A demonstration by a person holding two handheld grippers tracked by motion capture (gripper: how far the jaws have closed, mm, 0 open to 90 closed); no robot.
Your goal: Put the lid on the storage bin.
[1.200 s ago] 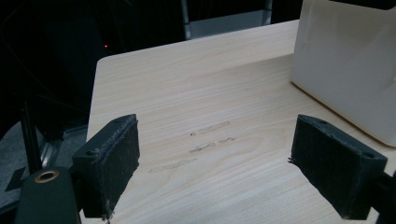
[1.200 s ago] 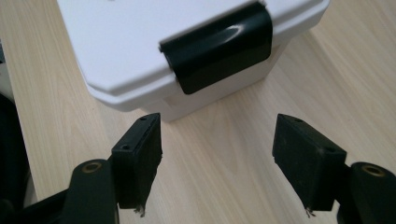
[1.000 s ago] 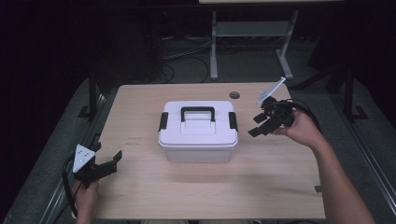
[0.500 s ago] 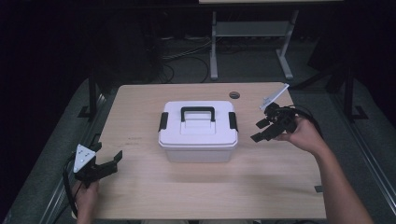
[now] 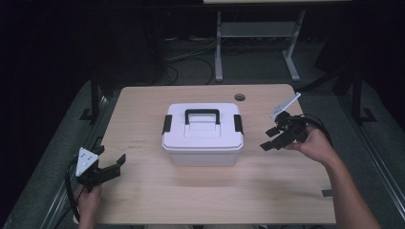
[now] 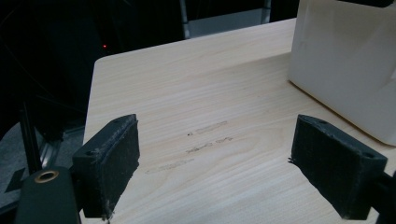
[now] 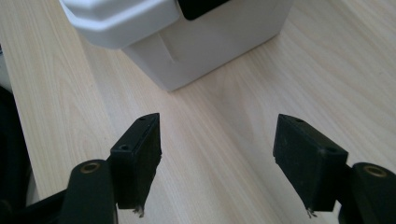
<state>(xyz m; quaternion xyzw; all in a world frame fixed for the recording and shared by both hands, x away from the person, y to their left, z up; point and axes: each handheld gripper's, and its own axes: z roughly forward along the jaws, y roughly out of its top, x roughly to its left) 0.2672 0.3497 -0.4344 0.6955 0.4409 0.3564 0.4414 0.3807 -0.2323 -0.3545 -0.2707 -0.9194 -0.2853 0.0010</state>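
Observation:
A white lidded storage box (image 5: 202, 136) with a black top handle (image 5: 202, 114) and black side latches stands in the middle of the wooden table (image 5: 143, 191). My right gripper (image 5: 270, 139) hovers just right of the box, pointing at its right side, jaws open with nothing between them. In the right gripper view the box's corner (image 7: 187, 46) lies ahead of the open jaws (image 7: 217, 154). My left gripper (image 5: 111, 160) rests near the table's front left, open and empty. The box's side (image 6: 350, 70) fills the upper right of the left gripper view, beyond the open jaws (image 6: 233, 168).
A round cable hole (image 5: 239, 97) sits in the table's far right part. Dark floor, cables and a white stand's legs (image 5: 218, 52) lie beyond the far edge. Bare wood surrounds the box on every side.
My right gripper has sunk and drifted a little toward the front, staying beside the box's right side. The left gripper has not moved.

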